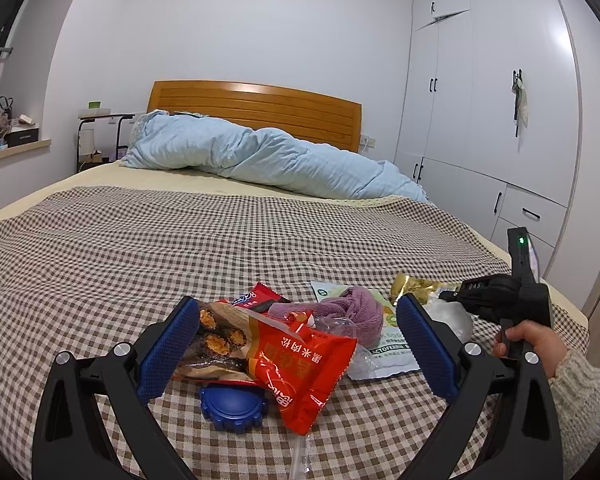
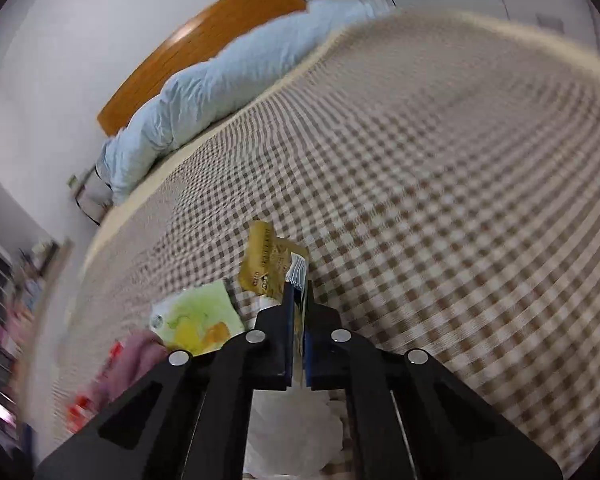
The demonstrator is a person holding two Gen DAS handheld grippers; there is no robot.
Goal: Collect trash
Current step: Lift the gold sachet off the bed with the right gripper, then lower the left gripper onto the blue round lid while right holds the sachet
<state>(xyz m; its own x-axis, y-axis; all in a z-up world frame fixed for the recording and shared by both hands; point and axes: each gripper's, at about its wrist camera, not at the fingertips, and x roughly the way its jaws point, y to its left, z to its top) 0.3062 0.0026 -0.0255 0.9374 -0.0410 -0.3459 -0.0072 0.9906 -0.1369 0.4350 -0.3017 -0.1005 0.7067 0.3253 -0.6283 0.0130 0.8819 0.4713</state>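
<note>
The jaws of the right gripper (image 2: pixel 298 296) are pressed together on a gold snack wrapper (image 2: pixel 266 266), whose crinkled upper half sticks out past the blue pads (image 2: pixel 288 336) while a thin strip of it runs down between them. The jaws of the left gripper (image 1: pixel 296 344) stand wide apart, with nothing pinched; a red snack bag (image 1: pixel 284 360) printed with brown rolls lies between them, its edge right against the left pad (image 1: pixel 168 348), though whether it touches cannot be told.

All the trash lies in a loose cluster near the front edge of the bed (image 1: pixel 220 240), on a brown-and-cream checked cover. Below the red bag sits a blue toothed cap (image 1: pixel 232 406). Behind the bag are a dark red wrapper (image 1: pixel 260 298), a mauve knitted cloth (image 1: pixel 356 308) and a white-and-green sachet (image 1: pixel 384 354), the cloth resting partly on the sachet. Crumpled clear plastic (image 1: pixel 450 318) lies just beside the right gripper's body, which a hand (image 1: pixel 536 344) in a cream knitted sleeve holds at the right of the left-wrist view. In the right-wrist view the same sachet (image 2: pixel 198 320) lies left of the closed jaws and the clear plastic (image 2: pixel 296 432) shows beneath them.

Farther back, a pale blue duvet (image 1: pixel 260 156) is heaped before a wooden headboard (image 1: pixel 256 110), and white wardrobes (image 1: pixel 480 100) line the right wall.
</note>
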